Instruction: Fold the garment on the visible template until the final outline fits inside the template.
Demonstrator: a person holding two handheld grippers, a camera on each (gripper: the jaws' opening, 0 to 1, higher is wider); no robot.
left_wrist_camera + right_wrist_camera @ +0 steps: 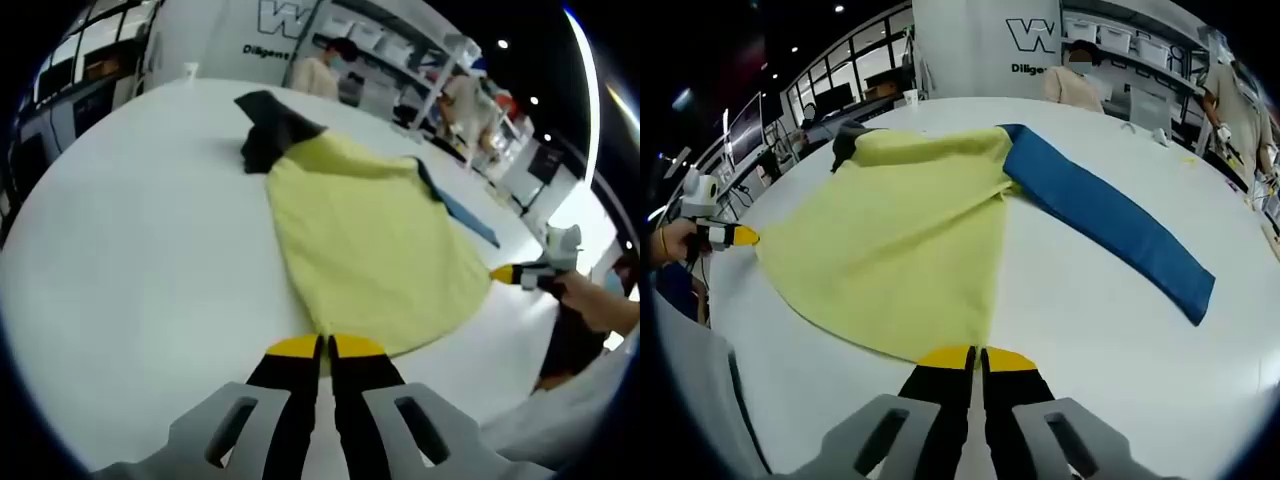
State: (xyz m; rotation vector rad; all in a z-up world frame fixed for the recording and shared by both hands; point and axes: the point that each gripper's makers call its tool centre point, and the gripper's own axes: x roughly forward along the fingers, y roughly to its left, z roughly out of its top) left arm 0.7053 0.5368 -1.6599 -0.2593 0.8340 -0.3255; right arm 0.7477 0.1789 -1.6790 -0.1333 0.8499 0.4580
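Two grippers pinch the yellow garment (900,240) at its hem: left gripper (326,347) and right gripper (976,357), jaws clenched on cloth. Its blue sleeve (1110,220) lies stretched beside it, with bare white table (130,260) all around.

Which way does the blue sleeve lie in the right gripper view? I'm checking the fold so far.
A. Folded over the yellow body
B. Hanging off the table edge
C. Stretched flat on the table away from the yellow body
C: the blue sleeve lies flat on the white table, extending from the yellow body.
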